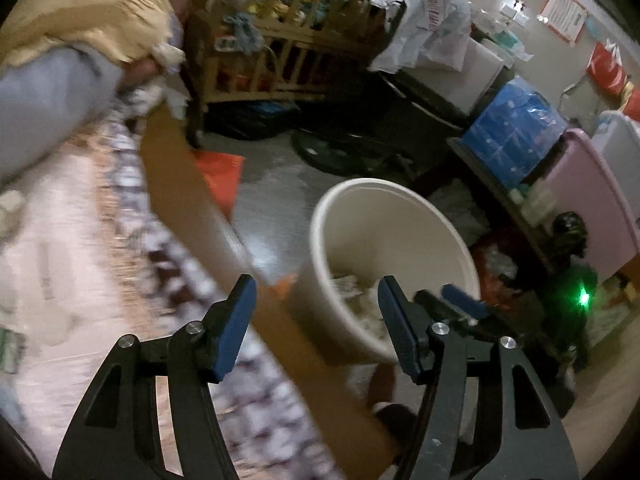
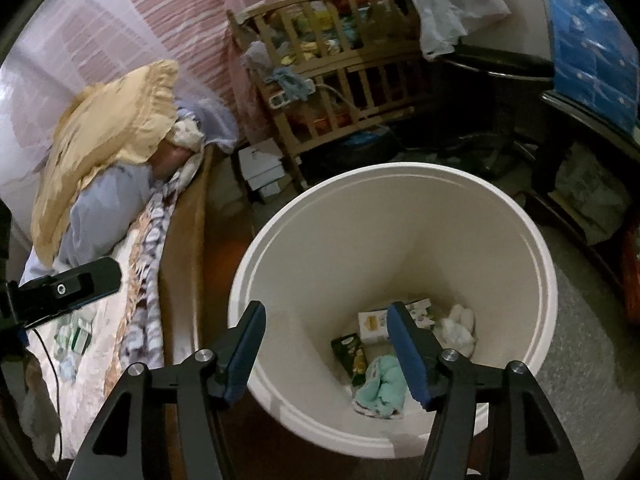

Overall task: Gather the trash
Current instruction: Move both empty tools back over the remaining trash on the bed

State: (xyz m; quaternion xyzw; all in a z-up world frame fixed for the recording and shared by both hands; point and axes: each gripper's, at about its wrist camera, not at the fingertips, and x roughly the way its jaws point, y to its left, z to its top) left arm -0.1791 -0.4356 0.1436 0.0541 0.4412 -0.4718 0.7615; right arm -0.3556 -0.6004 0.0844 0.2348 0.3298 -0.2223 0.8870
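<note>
Right wrist view looks down past the right gripper (image 2: 326,344), whose blue-padded jaws stand apart with nothing between them, into a round cream plastic bin (image 2: 536,264) with smooth walls and a stepped rim. At its bottom lies the trash: a crumpled mint-green cloth (image 2: 382,390), a dark green flat packet (image 2: 352,354), a small white carton (image 2: 372,326) and a wad of white tissue (image 2: 458,328). Left of the bin runs the bed's (image 2: 182,264) brown wooden side rail, with a patterned quilt (image 2: 148,280) and a frilled yellow pillow (image 2: 108,140) on it; small packets (image 2: 78,338) lie on the quilt beside the left gripper's tip (image 2: 76,284). Beyond stands a slatted wooden crib (image 2: 340,76) stuffed with clothes and bright items.

Left wrist view is blurred. The left gripper (image 1: 316,322) also has its jaws apart and empty, above the bed's edge (image 1: 180,184), with the bin (image 1: 332,208) just ahead to the right and the right gripper's blue tip (image 1: 464,300) over it. Farther off are a blue plastic-wrapped pack (image 1: 516,136), a pink tub (image 1: 592,200) and white plastic bags (image 1: 432,20).
</note>
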